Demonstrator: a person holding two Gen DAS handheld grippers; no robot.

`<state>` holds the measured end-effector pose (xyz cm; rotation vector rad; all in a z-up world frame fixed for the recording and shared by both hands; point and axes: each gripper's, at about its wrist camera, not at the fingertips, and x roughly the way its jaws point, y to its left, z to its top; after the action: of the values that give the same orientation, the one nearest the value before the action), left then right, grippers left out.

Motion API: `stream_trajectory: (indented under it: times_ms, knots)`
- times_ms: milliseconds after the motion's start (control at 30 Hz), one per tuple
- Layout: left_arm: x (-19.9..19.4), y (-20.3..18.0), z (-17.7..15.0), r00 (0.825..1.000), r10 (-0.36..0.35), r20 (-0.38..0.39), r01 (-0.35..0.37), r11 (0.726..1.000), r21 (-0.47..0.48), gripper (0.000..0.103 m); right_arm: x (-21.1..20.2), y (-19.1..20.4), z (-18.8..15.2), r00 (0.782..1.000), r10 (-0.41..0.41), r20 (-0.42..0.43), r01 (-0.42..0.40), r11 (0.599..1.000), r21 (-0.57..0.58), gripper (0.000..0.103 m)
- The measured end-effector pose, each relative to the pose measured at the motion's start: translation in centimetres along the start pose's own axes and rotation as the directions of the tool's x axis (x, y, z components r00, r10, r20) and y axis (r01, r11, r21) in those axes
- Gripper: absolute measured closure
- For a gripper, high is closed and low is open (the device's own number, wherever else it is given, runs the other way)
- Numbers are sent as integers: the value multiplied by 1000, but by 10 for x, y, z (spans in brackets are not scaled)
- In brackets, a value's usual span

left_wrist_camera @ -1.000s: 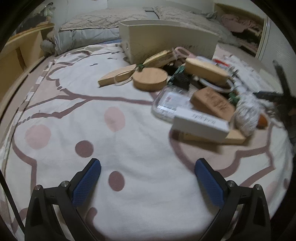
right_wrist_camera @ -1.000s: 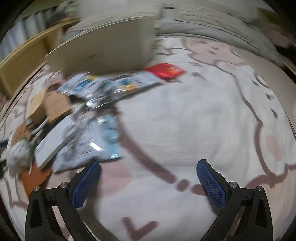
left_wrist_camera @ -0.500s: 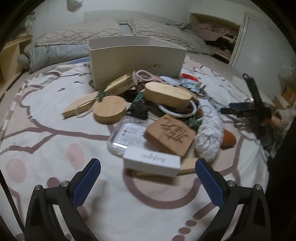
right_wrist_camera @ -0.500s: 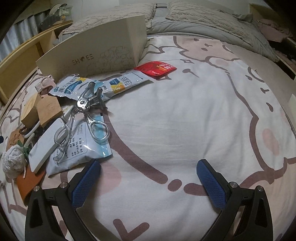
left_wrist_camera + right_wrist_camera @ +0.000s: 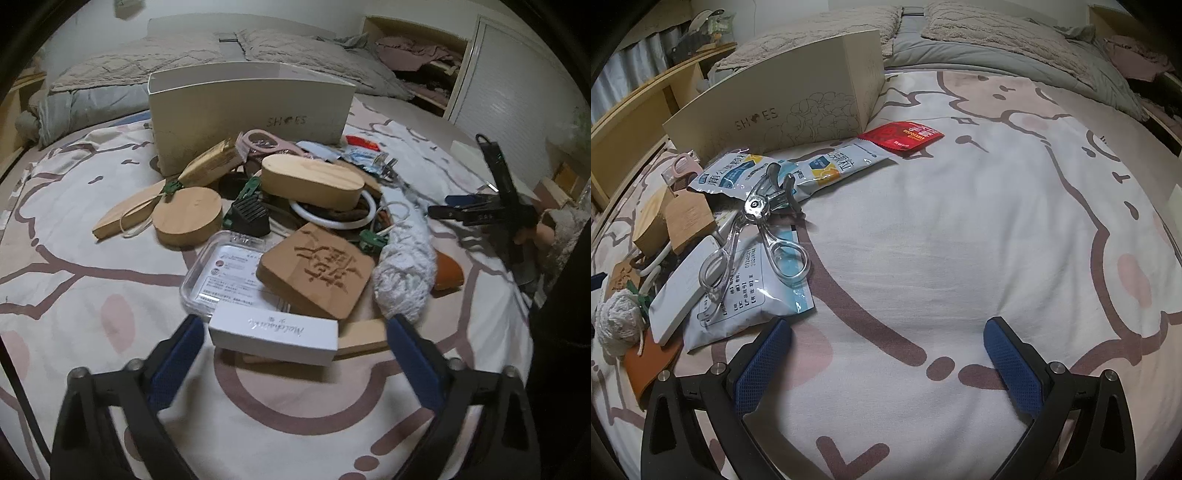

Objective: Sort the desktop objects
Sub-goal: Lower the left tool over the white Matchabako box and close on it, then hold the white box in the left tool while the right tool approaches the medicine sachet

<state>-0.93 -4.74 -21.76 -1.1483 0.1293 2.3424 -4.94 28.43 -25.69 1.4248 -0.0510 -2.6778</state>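
White cardboard box (image 5: 275,338), printed script on its side, sits at the near edge of the clutter pile, directly between the blue pads of the left gripper (image 5: 295,350). L jaws have just been closing; pads still stand apart, approx. level w/ the box ends. Contact w/ the box: cannot tell. Box rests partly on a light wood strip (image 5: 364,334) and leans against a clear plastic case (image 5: 221,275).

Pile items behind the box, left wrist view:
- carved brown wood block (image 5: 317,271), overlapping the clear case
- white yarn bundle (image 5: 404,273), just beside the block
- oval wood box (image 5: 312,181), on top of a white ring (image 5: 332,218)
- round wood disc (image 5: 188,216) and flat wood piece (image 5: 123,214), at pile's left edge
- cream shoe box (image 5: 251,99), marked "SHOES", upright behind the pile

All items lie on a patterned bedsheet (image 5: 92,280).

Right gripper (image 5: 888,360): 2 fingers wide apart, nothing between them, over bare sheet. Near its left pad (image 5: 764,363) lies a white-and-blue sachet (image 5: 750,299) w/ a metal eyelash curler (image 5: 764,229) on top. A 2nd sachet (image 5: 798,170) and a red packet (image 5: 901,136) lie farther off, by the shoe box.
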Motion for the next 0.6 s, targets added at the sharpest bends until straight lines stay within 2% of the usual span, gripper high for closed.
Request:
stream_trajectory:
  times_ms: [133,267,433,600]
  knots:
    - [2,1,-2,1000,21,-1,-21,1000,3,21,0,1,0,1000,1,3,-1,1000,1,0]
    - [0,0,-5,1000,28,8,-28,1000,10,35,0,2,0,1000,2,7,-2,1000,1,0]
    - [-7,6,-9,998,65,25,-65,998,-17,35,0,1,0,1000,6,7,-6,1000,1,0]
    - [-21,24,-15,983,175,51,-172,983,-68,35,-7,-1,4,999,47,8,-47,999,-1,0]
